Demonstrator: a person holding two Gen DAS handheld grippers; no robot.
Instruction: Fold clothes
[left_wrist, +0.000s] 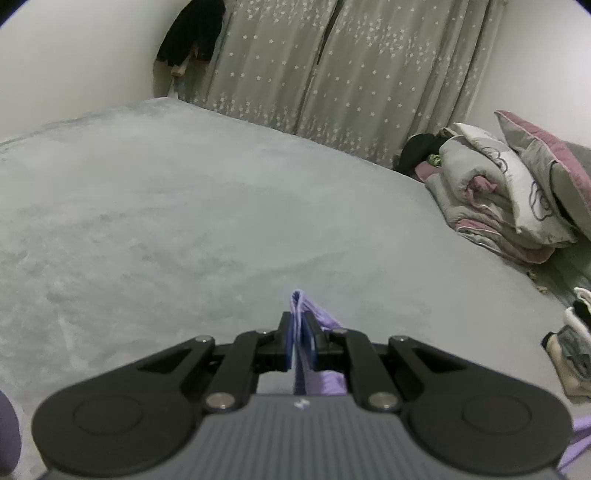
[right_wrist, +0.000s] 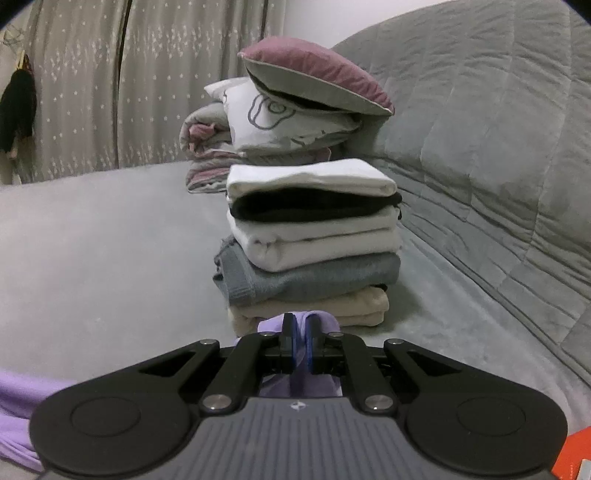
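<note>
A lilac garment (left_wrist: 312, 314) is pinched in my left gripper (left_wrist: 300, 323), which is shut on a fold of it above the grey bed (left_wrist: 184, 229). My right gripper (right_wrist: 301, 326) is shut on another part of the same lilac garment (right_wrist: 271, 325); more of the cloth trails off at the lower left of the right wrist view. Straight ahead of the right gripper stands a stack of folded clothes (right_wrist: 314, 240), white on top, then black, cream, grey and beige. How the cloth hangs below the grippers is hidden by their bodies.
Rolled bedding and a pink-grey pillow (right_wrist: 314, 88) lie behind the stack. A quilted grey headboard (right_wrist: 480, 129) rises on the right. Starred curtains (left_wrist: 351, 74) hang behind the bed, with a dark garment (left_wrist: 192, 33) on the wall. An orange object (right_wrist: 574, 454) shows at lower right.
</note>
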